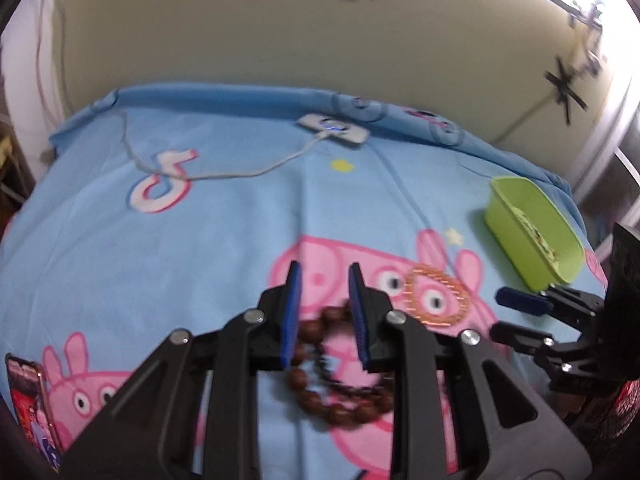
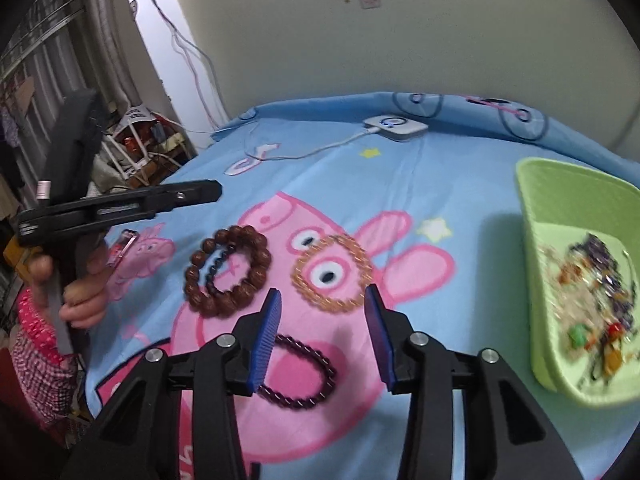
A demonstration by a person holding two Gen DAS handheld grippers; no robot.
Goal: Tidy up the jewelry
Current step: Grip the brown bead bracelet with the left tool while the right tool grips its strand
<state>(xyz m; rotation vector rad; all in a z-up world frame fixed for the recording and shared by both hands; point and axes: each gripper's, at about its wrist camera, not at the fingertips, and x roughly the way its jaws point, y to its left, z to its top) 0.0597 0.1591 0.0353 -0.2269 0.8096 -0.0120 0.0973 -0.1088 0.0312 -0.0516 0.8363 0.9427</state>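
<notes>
A brown wooden bead bracelet (image 1: 316, 400) (image 2: 228, 272) lies on the blue cartoon bedsheet with a thin dark bead bracelet (image 2: 218, 270) inside it. My left gripper (image 1: 325, 280) is open above it, holding nothing. A gold bead bracelet (image 1: 436, 300) (image 2: 334, 276) lies to the right. A dark purple bracelet (image 2: 298, 372) lies under my right gripper (image 2: 322, 300), which is open and empty. A green tray (image 2: 568, 188) (image 1: 508, 216) at the right holds several mixed jewelry pieces (image 2: 592, 300).
A white charger pad (image 1: 334, 128) with a cable lies at the far edge of the bed by the wall. A phone (image 1: 30, 400) lies at the left. Shelving clutter (image 2: 140, 148) stands beyond the bed's left side.
</notes>
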